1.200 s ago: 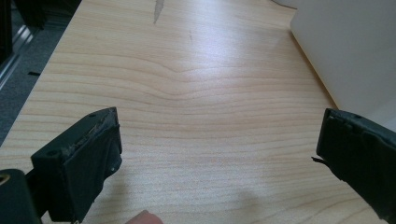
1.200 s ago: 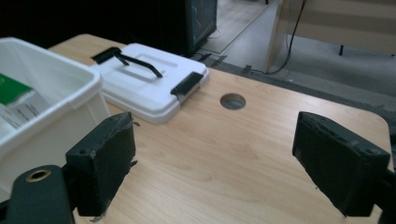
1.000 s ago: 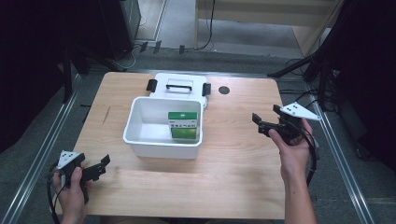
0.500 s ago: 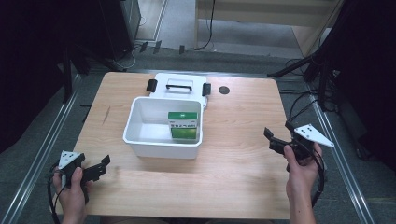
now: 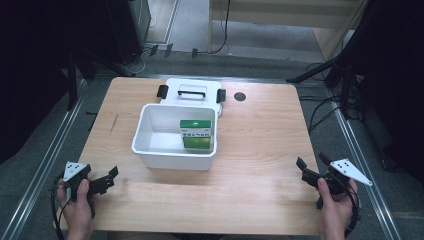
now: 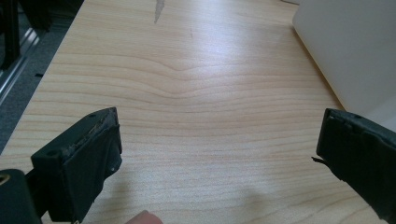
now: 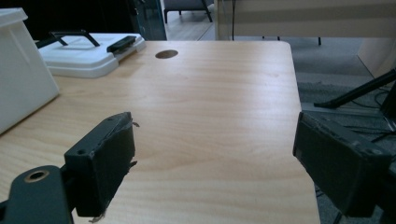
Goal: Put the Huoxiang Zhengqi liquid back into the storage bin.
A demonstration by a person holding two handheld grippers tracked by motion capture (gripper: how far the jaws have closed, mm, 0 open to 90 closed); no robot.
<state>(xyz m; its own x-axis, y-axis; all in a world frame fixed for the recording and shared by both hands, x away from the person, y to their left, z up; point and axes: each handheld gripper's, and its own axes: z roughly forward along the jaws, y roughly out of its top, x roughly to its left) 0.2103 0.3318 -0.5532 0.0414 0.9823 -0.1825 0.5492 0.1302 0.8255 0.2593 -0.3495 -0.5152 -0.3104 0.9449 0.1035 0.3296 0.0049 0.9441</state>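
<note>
our left gripper (image 5: 111,176) sits at the lower left of the frame, jaws apart and empty; our right gripper (image 5: 311,170) sits at the lower right, jaws apart too. the green box (image 5: 195,134) stands inside the bin (image 5: 150,152) at centre, well apart from both.

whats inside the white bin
The white bin holds one green box, standing against its right wall. The rest of the floor that shows is bare. The strip of floor behind the near wall is hidden in the high view.
</note>
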